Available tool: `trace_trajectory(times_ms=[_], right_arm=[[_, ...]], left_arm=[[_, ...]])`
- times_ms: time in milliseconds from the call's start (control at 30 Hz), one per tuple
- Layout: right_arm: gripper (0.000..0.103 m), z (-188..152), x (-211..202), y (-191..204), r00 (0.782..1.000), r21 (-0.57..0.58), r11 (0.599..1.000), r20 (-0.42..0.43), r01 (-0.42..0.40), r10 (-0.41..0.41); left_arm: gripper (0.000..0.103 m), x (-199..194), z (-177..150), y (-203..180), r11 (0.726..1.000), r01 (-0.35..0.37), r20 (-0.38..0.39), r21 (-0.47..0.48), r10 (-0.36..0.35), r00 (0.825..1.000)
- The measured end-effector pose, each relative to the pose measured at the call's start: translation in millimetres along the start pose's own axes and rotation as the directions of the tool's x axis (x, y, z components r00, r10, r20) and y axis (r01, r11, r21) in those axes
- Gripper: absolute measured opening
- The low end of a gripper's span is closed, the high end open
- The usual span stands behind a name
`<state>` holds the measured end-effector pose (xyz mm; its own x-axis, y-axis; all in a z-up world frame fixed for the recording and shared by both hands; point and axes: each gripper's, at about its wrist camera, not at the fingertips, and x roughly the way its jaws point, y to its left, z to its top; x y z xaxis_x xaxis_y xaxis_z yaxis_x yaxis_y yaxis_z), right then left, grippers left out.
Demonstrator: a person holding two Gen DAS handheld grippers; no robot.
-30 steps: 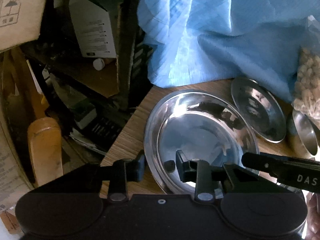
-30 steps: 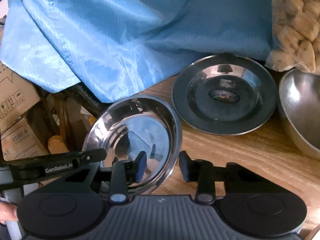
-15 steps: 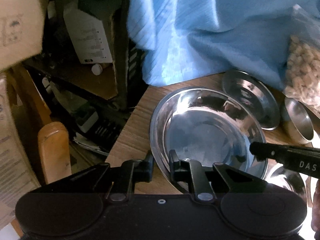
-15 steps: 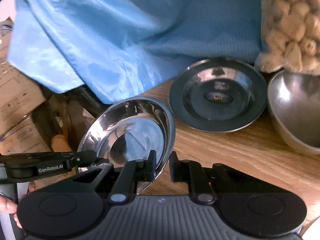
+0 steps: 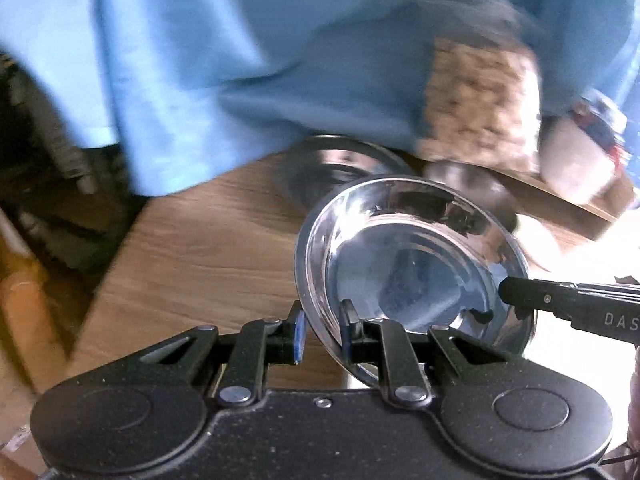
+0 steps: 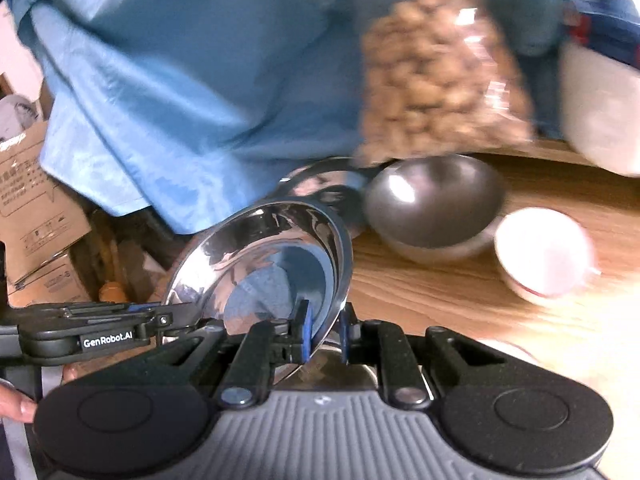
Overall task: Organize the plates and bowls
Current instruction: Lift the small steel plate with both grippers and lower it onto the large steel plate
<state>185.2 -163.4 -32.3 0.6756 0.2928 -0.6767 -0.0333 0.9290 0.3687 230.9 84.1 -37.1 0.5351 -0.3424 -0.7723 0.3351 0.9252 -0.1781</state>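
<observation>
Both grippers, left gripper (image 5: pixel 322 330) and right gripper (image 6: pixel 325 332), clenched one shiny steel plate (image 5: pixel 404 264) by opposite rims, tilted above the wooden surface (image 5: pixel 208 248). Behind it sat one second steel plate (image 6: pixel 320 184), one steel bowl (image 6: pixel 434 208) and one white bowl (image 6: pixel 542 254).

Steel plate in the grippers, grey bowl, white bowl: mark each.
steel plate (image 6: pixel 256 264), right wrist view, on its shiny inner face.
grey bowl (image 6: pixel 434 204), right wrist view, on its inside.
white bowl (image 6: pixel 542 254), right wrist view, on its inside.

Wooden table (image 6: pixel 460 300): steel bowl (image 6: pixel 434 204), white cup (image 6: pixel 544 254), nut bag (image 6: pixel 440 76).
</observation>
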Motion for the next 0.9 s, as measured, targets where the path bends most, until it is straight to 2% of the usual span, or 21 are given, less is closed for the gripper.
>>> trace_trajectory(times_ms=[133, 200, 400, 900], right_arm=[[0.017, -12.6, -25.4, -17.7, 1.0, 0.036, 0.999, 0.018, 0.025, -0.026], [0.017, -20.3, -32.0, -21.0, 0.999, 0.047, 0.998, 0.024, 0.034, -0.035], [0.018, -38.5, -39.6, -27.6, 0.999, 0.054, 0.998, -0.018, 0.028, -0.027], [0.021, -56.1, -32.6, -3.6, 0.992, -0.031, 0.999, -0.127, -0.026, 0.022]], left_arm=[[0.018, 5.3, -6.3, -16.9, 0.998, 0.051, -0.013, 0.036, -0.05, 0.999], [0.018, 5.4, -9.4, -25.0, 0.996, 0.056, -0.02, 0.066, -0.055, 0.998], [0.017, 5.4, -16.2, -25.1, 0.995, 0.068, -0.051, 0.072, -0.064, 0.997], [0.017, -2.8, -31.2, -2.9, 0.998, 0.012, -0.129, 0.057, -0.004, 0.992]])
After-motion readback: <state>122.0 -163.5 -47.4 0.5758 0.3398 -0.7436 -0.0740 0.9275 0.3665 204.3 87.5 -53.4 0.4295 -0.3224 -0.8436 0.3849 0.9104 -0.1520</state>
